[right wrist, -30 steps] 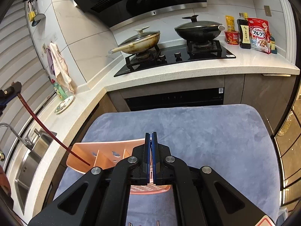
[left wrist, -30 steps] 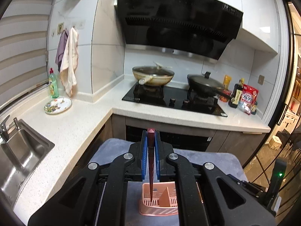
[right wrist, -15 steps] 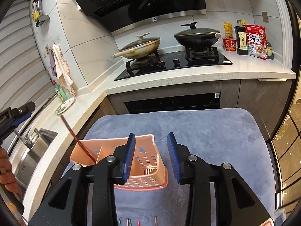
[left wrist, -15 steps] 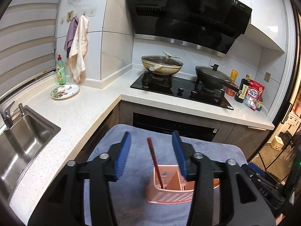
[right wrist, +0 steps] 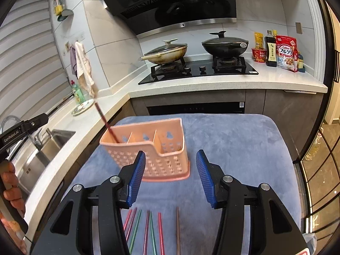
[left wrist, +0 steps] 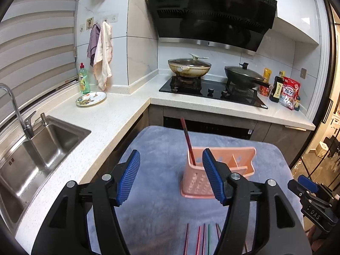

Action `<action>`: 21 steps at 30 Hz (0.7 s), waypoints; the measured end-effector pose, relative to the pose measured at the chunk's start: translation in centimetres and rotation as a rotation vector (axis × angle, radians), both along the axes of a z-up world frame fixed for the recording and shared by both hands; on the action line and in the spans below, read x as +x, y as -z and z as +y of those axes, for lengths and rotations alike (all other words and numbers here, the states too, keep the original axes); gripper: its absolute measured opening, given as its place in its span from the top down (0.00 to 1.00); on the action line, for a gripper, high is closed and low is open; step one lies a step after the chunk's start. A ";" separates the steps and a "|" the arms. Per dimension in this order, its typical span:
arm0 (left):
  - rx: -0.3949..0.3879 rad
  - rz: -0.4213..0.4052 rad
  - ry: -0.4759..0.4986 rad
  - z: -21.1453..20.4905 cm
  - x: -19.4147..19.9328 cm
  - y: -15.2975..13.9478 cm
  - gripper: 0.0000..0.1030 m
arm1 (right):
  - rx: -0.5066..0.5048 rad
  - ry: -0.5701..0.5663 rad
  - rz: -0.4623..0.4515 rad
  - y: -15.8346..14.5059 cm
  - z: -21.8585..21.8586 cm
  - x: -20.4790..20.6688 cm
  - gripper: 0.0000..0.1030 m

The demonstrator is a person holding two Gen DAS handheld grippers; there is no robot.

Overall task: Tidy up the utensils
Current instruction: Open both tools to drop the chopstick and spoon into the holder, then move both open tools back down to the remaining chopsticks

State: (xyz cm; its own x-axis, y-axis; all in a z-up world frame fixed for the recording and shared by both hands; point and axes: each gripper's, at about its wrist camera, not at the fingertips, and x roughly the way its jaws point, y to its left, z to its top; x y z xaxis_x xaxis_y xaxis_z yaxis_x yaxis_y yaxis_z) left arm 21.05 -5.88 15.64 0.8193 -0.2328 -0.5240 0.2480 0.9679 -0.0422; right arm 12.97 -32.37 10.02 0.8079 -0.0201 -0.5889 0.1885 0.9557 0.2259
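Observation:
A pink perforated utensil holder (right wrist: 153, 150) stands on the grey-blue mat (right wrist: 233, 144); it also shows in the left wrist view (left wrist: 223, 170). A dark red chopstick (right wrist: 106, 125) leans in its left compartment, also visible in the left wrist view (left wrist: 188, 142). Several coloured chopsticks (right wrist: 148, 231) lie on the mat in front of the holder, also in the left wrist view (left wrist: 201, 238). My left gripper (left wrist: 171, 178) is open and empty, just before the holder. My right gripper (right wrist: 171, 178) is open and empty above the loose chopsticks.
A steel sink (left wrist: 31, 155) lies left of the mat. White countertop (left wrist: 110, 119) wraps to a hob (right wrist: 197, 70) with two lidded pans. Bottles and food packets (right wrist: 278, 53) stand at the right. A plate (left wrist: 91, 98) and soap bottle sit by the wall.
My left gripper let go of the red chopstick, which now stands in the holder, opened wide and drew back. My right gripper went from shut to open.

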 end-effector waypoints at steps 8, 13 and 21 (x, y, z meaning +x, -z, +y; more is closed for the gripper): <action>0.035 0.089 -0.002 2.0 -4.3 5.1 0.43 | -0.063 -0.037 0.075 3.4 3.0 -5.5 0.53; 0.042 0.154 -0.009 3.0 -6.0 8.1 0.43 | -0.068 -0.046 0.134 6.0 3.9 -7.9 0.53; 0.072 0.234 -0.017 4.7 -8.6 12.5 0.43 | -0.060 -0.032 0.228 10.1 4.5 -10.8 0.53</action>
State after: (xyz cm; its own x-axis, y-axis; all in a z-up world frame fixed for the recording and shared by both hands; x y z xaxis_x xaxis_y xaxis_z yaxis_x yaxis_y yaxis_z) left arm 12.48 -1.22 3.16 0.6770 -0.1754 -0.7148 0.2233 0.9744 -0.0275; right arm 2.18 -27.84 -0.12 0.6549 -0.0372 -0.7548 0.1975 0.9725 0.1235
